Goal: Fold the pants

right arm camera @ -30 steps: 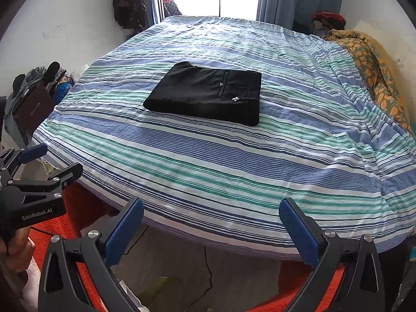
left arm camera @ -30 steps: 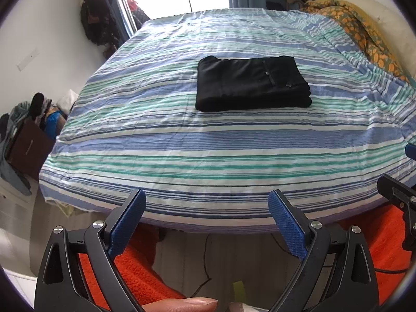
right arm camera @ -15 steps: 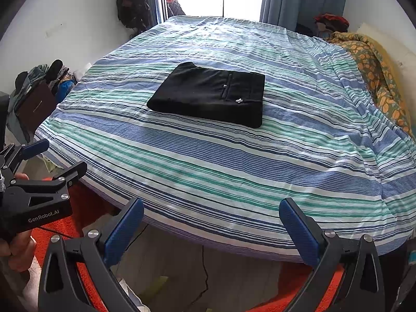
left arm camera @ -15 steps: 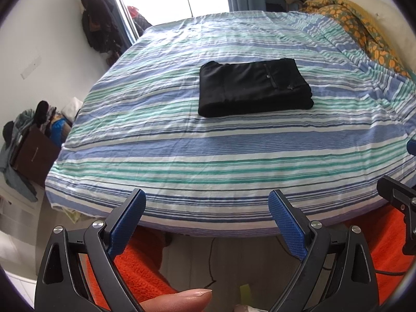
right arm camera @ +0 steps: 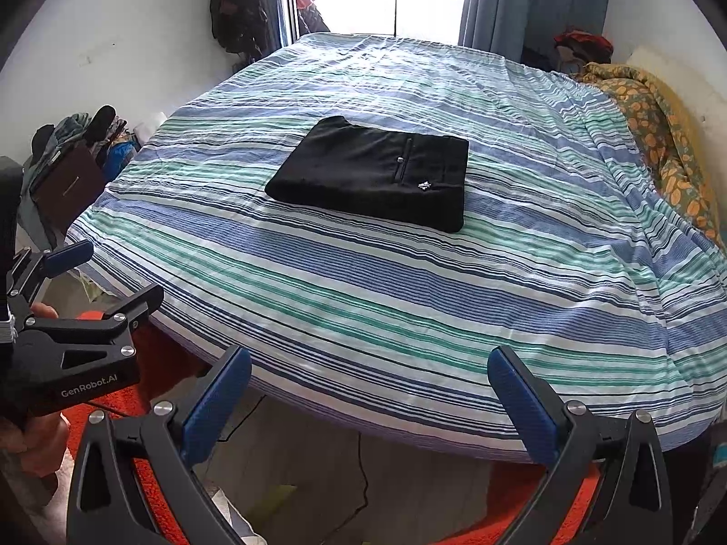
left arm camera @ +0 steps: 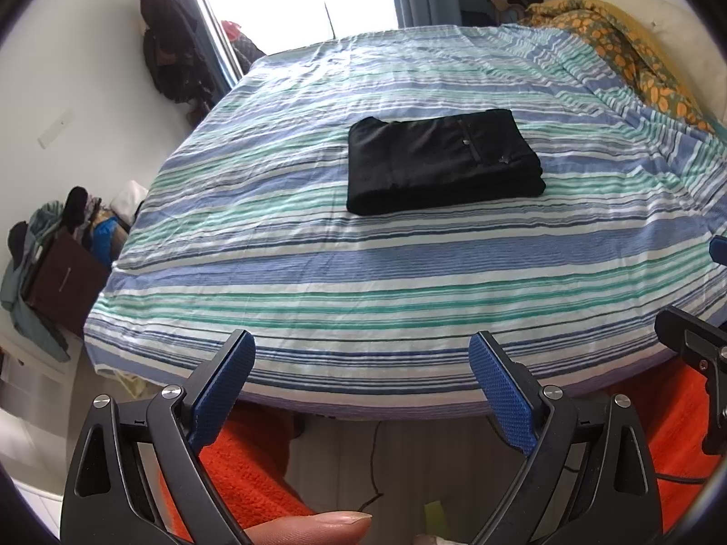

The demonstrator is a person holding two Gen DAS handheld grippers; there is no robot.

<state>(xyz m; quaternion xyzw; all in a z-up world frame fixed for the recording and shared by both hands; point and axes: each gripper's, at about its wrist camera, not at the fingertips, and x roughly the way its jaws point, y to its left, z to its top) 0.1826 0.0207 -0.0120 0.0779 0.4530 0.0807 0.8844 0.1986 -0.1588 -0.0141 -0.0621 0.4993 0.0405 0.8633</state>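
Black pants lie folded into a flat rectangle in the middle of the striped bed; they also show in the right wrist view. My left gripper is open and empty, held off the bed's near edge, far from the pants. My right gripper is open and empty, also back from the near edge. The left gripper shows at the left of the right wrist view, and the right gripper at the right edge of the left wrist view.
An orange patterned blanket lies along the bed's right side. A heap of clothes and a brown box stand on the floor at left. An orange rug lies below the bed's edge. Dark clothes hang on the wall.
Both grippers have drawn back and tilted slightly, so the bed and pants sit lower in view. Both stay open. The pants have not moved.
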